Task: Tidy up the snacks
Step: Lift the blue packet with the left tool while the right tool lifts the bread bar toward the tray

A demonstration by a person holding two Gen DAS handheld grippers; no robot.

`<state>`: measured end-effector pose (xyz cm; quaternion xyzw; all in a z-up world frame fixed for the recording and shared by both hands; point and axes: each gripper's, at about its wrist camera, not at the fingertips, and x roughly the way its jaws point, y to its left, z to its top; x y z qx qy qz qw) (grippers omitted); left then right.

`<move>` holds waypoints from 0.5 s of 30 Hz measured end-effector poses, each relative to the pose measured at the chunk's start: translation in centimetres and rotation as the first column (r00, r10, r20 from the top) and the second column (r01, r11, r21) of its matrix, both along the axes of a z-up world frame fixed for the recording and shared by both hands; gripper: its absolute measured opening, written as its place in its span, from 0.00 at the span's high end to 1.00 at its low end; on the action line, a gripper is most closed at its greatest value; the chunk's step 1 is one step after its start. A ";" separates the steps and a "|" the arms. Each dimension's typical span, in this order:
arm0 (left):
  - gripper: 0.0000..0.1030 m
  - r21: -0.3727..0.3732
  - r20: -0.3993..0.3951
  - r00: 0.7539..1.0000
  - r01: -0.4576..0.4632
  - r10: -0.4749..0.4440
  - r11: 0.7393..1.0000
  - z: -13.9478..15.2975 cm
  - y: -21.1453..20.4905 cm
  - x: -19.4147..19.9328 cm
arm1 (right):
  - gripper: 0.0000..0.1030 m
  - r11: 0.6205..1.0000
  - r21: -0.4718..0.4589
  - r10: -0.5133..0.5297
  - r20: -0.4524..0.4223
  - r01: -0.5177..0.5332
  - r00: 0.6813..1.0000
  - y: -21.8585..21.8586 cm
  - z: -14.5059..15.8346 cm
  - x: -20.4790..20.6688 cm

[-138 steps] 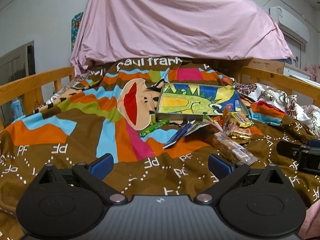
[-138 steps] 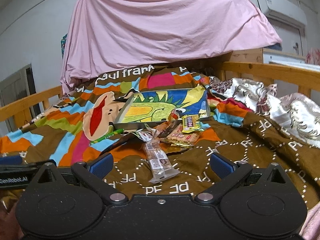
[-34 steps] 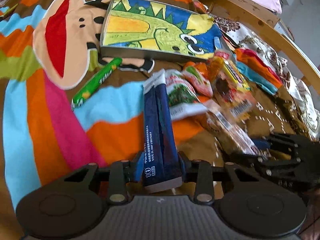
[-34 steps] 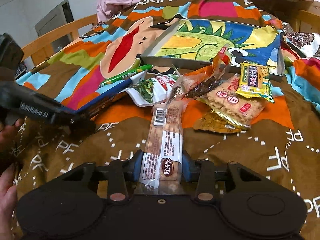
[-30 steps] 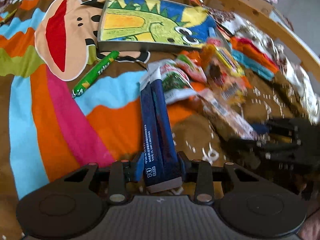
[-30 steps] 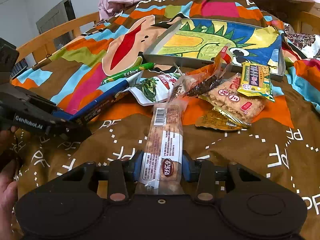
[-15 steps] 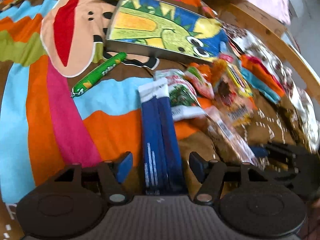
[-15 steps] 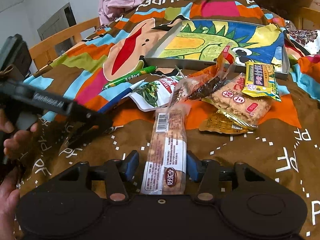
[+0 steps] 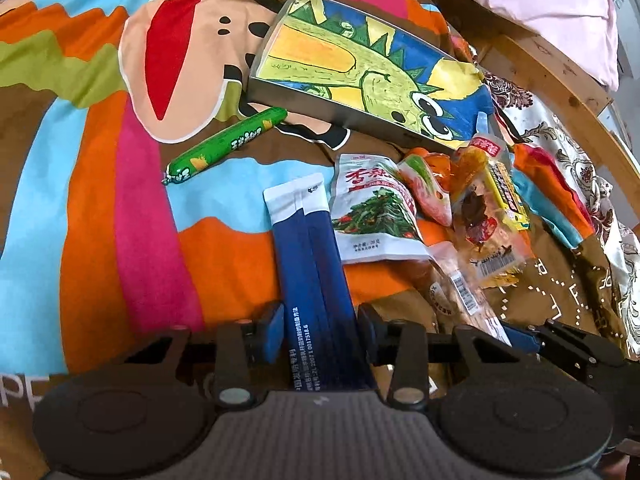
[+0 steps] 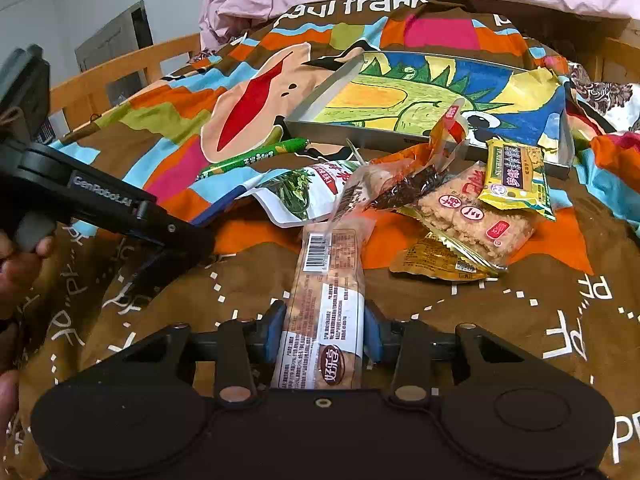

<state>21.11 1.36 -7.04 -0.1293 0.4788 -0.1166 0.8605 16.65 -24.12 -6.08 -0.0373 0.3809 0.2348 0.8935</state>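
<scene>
Barely begun: each gripper has one snack.

My left gripper (image 9: pixel 318 330) has just closed on the blue sachets (image 9: pixel 310 264), seemingly gripped; the right gripper (image 10: pixel 322 330) clamps the biscuit pack (image 10: pixel 326 300). Other snacks lie beside the empty tray (image 10: pixel 320 122).

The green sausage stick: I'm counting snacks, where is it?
The green sausage stick lies on the blanket, just left of the dinosaur tray.
</scene>
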 end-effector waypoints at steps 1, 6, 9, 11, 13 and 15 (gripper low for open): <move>0.59 0.008 0.003 1.000 -0.004 0.004 1.000 0.2 -0.1 -0.3 | 0.59 1.000 -0.029 0.008 0.011 -0.007 1.000 0.3 0.1 -0.2; 0.61 0.062 0.062 0.998 -0.006 0.002 0.998 1.5 -1.0 -2.2 | 0.59 0.982 -0.186 0.058 0.097 -0.040 0.994 1.7 0.4 -2.0; 0.62 0.074 0.097 0.995 -0.007 -0.001 0.997 2.3 -1.7 -3.6 | 0.60 0.967 -0.249 0.092 0.151 -0.053 0.984 2.1 0.7 -3.1; 0.62 0.084 0.118 0.993 -0.013 0.003 0.996 2.7 -2.3 -4.6 | 0.60 0.956 -0.287 0.112 0.191 -0.054 0.975 2.3 1.0 -3.8; 0.62 0.095 0.147 0.989 -0.020 0.006 0.995 3.1 -2.9 -5.6 | 0.60 0.947 -0.317 0.128 0.230 -0.051 0.965 2.3 1.4 -4.6; 0.62 0.109 0.182 0.983 -0.018 -0.002 0.994 3.5 -3.6 -6.7 | 0.60 0.940 -0.337 0.141 0.270 -0.043 0.952 2.3 1.9 -5.4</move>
